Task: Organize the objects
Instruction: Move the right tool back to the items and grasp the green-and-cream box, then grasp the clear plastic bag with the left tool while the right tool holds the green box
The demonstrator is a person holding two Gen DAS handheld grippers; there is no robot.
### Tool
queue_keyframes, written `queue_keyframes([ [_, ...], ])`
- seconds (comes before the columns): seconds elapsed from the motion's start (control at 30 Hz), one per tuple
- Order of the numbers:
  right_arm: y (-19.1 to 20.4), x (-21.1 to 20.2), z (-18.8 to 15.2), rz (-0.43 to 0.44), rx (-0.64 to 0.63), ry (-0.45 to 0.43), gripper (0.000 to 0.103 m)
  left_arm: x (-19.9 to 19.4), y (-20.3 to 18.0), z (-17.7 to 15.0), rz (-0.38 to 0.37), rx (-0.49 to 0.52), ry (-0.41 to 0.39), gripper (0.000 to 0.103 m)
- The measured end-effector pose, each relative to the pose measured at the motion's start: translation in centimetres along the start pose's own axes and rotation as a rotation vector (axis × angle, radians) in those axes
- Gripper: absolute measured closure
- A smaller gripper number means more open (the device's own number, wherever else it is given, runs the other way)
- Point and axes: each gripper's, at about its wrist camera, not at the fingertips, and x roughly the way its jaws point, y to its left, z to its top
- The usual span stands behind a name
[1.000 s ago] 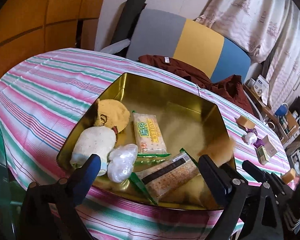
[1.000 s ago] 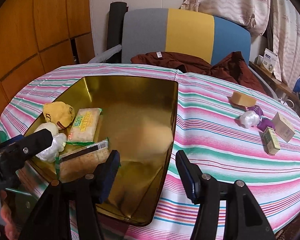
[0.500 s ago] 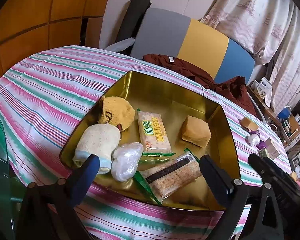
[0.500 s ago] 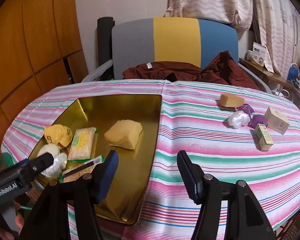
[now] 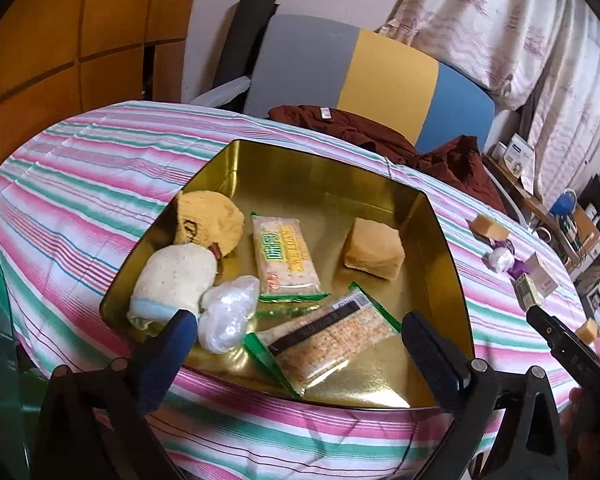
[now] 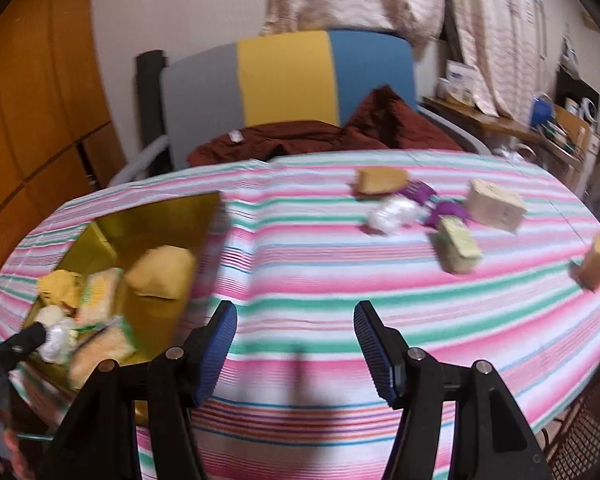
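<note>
A gold tin tray (image 5: 452,280) sits on the striped tablecloth (image 6: 320,280). It holds a yellow sponge block (image 5: 374,248), two cracker packs (image 5: 284,256) (image 5: 332,340), a white wrapped ball (image 5: 228,312), a yellow cloth (image 5: 208,220) and a cream roll (image 5: 172,280). My left gripper (image 5: 298,332) hovers over the tray's near edge; its jaws are opening and grip nothing. My right gripper (image 6: 295,316) hangs open and empty above bare cloth, to the right of the tray (image 6: 160,216). Beyond it lie a tan sponge (image 6: 380,180), a white ball (image 6: 392,216), a green box (image 6: 458,244), a beige box (image 6: 496,204) and an orange block (image 6: 598,258).
A chair (image 5: 340,76) with a grey, yellow and blue back stands behind the table, a maroon garment (image 5: 380,140) draped on it. A cluttered shelf (image 6: 540,128) runs along the right wall. Purple wrappers (image 6: 420,192) lie among the loose items. Wooden panels (image 5: 60,40) close the left.
The yellow sponge block, a blur over the tray a second ago, now rests in it. My right gripper has swung right, away from the tray. The left jaws stand slightly wider.
</note>
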Motion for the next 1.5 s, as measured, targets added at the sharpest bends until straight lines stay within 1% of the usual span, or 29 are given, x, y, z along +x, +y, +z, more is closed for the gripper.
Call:
queue_keyframes([
  [0.17,-4.9,1.0,-1.0,-0.065,0.069,0.04,0.041,-0.4,-1.7,-0.6,-0.015,0.072,-0.007,0.0],
  [0.37,-10.9,2.5,-1.1,-0.117,0.171,0.049,0.041,-1.0,-5.1,-2.2,-0.056,0.196,-0.021,0.0],
  [0.47,-13.6,3.5,0.0,-0.141,0.202,0.033,0.041,-1.3,-6.9,-3.1,-0.084,0.24,-0.003,0.0],
  [0.5,-14.5,4.0,0.9,-0.158,0.206,0.024,0.041,-1.3,-7.4,-3.2,-0.095,0.249,0.002,0.0],
  [0.6,-16.0,5.1,3.2,-0.17,0.21,-0.003,0.041,-1.6,-8.9,-3.6,-0.132,0.261,0.017,0.0],
  [0.67,-16.6,6.2,4.7,-0.158,0.206,-0.006,0.041,-1.7,-9.8,-3.8,-0.154,0.269,0.033,0.0],
  [0.73,-17.1,8.2,5.9,-0.154,0.188,0.026,0.041,-1.6,-10.8,-3.8,-0.157,0.29,0.04,0.0],
  [0.83,-17.6,10.6,6.1,-0.166,0.191,0.067,0.042,-1.7,-12.0,-3.8,-0.146,0.33,0.042,0.0],
  [0.87,-17.9,11.2,5.9,-0.162,0.2,0.077,0.048,-1.6,-12.3,-3.7,-0.146,0.337,0.042,0.0],
  [0.9,-18.2,11.6,5.7,-0.147,0.211,0.082,0.056,-1.5,-12.7,-3.6,-0.146,0.346,0.045,0.0],
  [0.97,-18.6,12.2,5.2,-0.126,0.222,0.085,0.065,-1.3,-13.3,-3.4,-0.146,0.356,0.049,0.0],
  [1.0,-18.6,12.5,4.8,-0.122,0.224,0.086,0.068,-1.0,-13.9,-3.1,-0.146,0.362,0.053,0.0],
  [1.07,-18.9,12.4,4.4,-0.108,0.237,0.069,0.071,-0.3,-14.7,-2.7,-0.148,0.368,0.066,0.0],
  [1.17,-19.1,11.9,3.9,-0.098,0.253,0.052,0.072,0.7,-16.6,-1.8,-0.16,0.373,0.08,0.0],
  [1.3,-19.1,10.8,2.7,-0.145,0.272,0.025,0.073,2.3,-20.6,0.0,-0.168,0.404,0.069,0.0],
  [1.43,-19.2,9.9,1.8,-0.177,0.285,-0.007,0.073,4.8,-25.5,2.0,-0.22,0.471,0.047,0.0],
  [1.47,-19.1,9.8,1.6,-0.179,0.287,-0.015,0.073,5.8,-27.0,2.5,-0.248,0.503,0.046,0.0],
  [1.5,-19.2,9.8,1.6,-0.177,0.289,-0.02,0.073,6.8,-28.1,2.8,-0.256,0.529,0.054,0.0],
])
